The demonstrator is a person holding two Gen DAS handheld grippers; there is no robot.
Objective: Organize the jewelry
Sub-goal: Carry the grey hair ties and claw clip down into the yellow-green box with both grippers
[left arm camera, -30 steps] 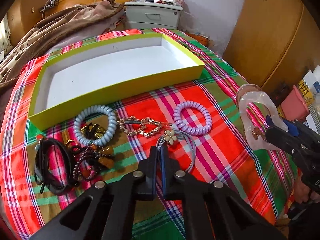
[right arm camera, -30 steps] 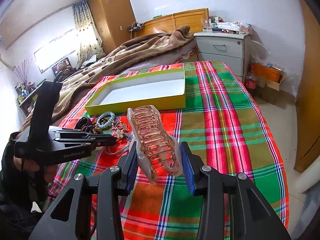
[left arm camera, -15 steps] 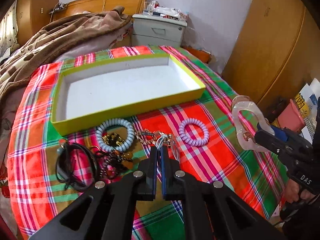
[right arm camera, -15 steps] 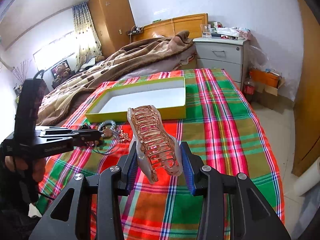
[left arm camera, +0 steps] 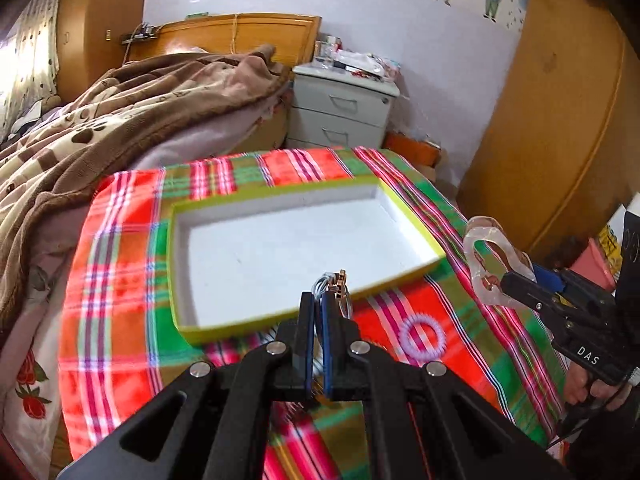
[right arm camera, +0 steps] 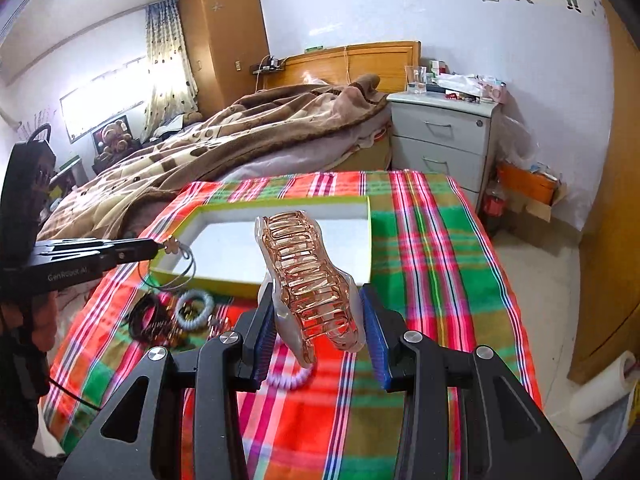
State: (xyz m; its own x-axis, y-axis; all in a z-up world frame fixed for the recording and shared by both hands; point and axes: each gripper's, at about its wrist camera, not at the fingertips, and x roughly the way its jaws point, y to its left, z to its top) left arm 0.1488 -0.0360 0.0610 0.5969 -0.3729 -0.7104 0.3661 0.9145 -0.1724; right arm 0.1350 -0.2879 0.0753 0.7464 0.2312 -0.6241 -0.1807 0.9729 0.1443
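A person's two handheld grippers hang over a bed spread with a red-and-green plaid cloth (right arm camera: 436, 240). The left gripper (left arm camera: 319, 304) has its fingers pressed together on a grey hair tie (right arm camera: 176, 266) with a small flower charm; in the right wrist view the tie's loops dangle from the fingertips just above the near left corner of a yellow-green box (left arm camera: 394, 280) with a white inside. The right gripper (right arm camera: 318, 330) is clamped on a translucent pink claw clip (right arm camera: 308, 276), blue pads gripping its base while the toothed body sticks up and forward; in the left wrist view the clip (left arm camera: 486, 264) is off the box's right side, over the cloth's right edge. The box sits toward the far end of the cloth, its floor bare. Between the box's near wall and the cloth's near edge lie the rest of the accessories: a lilac spiral hair tie (left arm camera: 423, 336) toward the right, a pale blue spiral hair tie (right arm camera: 195, 309) toward the left, and beside that a tangle of black cords (right arm camera: 146, 318) and small gold-toned pieces too blurred to sort out. A brown blanket (right arm camera: 240, 140) is heaped beyond the cloth's far left corner, and a grey nightstand (right arm camera: 444, 136) stands past its far right corner.
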